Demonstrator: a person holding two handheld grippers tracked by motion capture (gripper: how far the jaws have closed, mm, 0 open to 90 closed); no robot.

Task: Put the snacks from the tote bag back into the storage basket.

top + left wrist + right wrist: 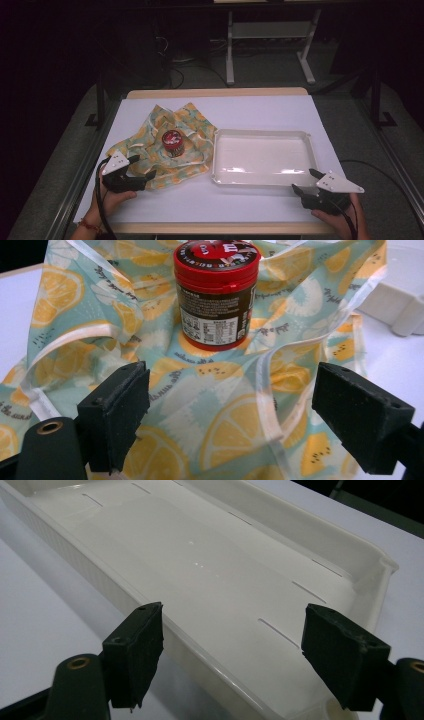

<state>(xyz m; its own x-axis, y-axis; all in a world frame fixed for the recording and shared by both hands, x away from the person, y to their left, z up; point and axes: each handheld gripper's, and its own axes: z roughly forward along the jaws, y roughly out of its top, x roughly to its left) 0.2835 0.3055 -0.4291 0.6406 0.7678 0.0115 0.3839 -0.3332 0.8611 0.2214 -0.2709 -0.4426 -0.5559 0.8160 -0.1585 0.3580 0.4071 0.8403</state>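
Note:
A small brown jar with a red lid (172,143) (216,290) stands upright on a crumpled lemon-print cloth (170,145) (220,410) at the table's left. My left gripper (141,168) (230,420) hovers over the cloth's near edge, a short way in front of the jar, open with nothing between its jaws. A white plastic tray (310,145) (65,550) lies empty to the right of the cloth. At the tray's near right corner my right gripper (305,181) (232,655) is open, its jaws standing apart just above the tray's near rim.
The white table top (260,107) ends in a wooden edge at front and back. Past the far edge, on a dark floor, stand a metal frame's legs (230,50) and cables. A black cable (380,170) trails right from my right gripper.

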